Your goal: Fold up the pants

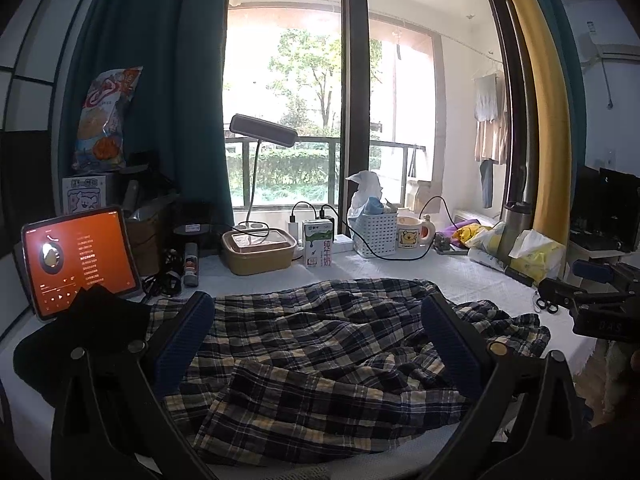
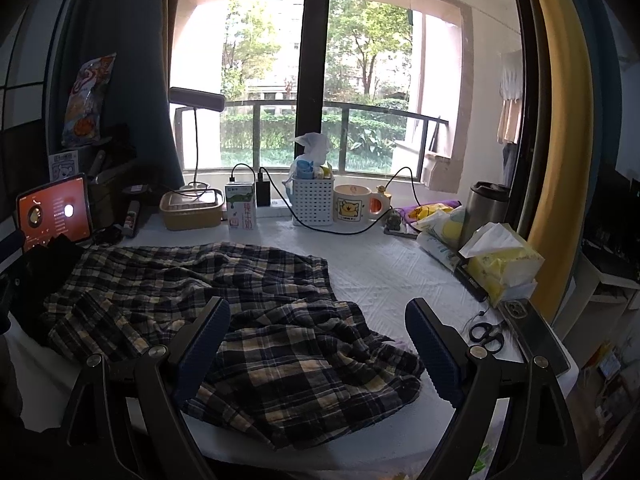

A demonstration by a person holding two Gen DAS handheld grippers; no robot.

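Dark plaid pants [image 1: 320, 360] lie rumpled and spread across a white quilted table cover [image 1: 460, 276]. My left gripper [image 1: 316, 320] hovers open just above their left-middle part, nothing between its blue pads. In the right wrist view the same pants [image 2: 224, 304] fill the left and centre, with one bunched end near the front. My right gripper [image 2: 318, 324] is open over that bunched end, fingers wide apart and empty. The right gripper's black body [image 1: 592, 308] shows at the right edge of the left wrist view.
Along the back stand a lit tablet [image 2: 54, 212], a tan lidded box [image 2: 192, 208], a milk carton [image 2: 242, 210], a white basket [image 2: 312, 200] and a bear mug [image 2: 354, 206]. Tissue pack [image 2: 502, 264], steel tumbler [image 2: 486, 204], scissors [image 2: 486, 334] and phone [image 2: 536, 336] sit right. A dark garment [image 1: 80, 332] lies left.
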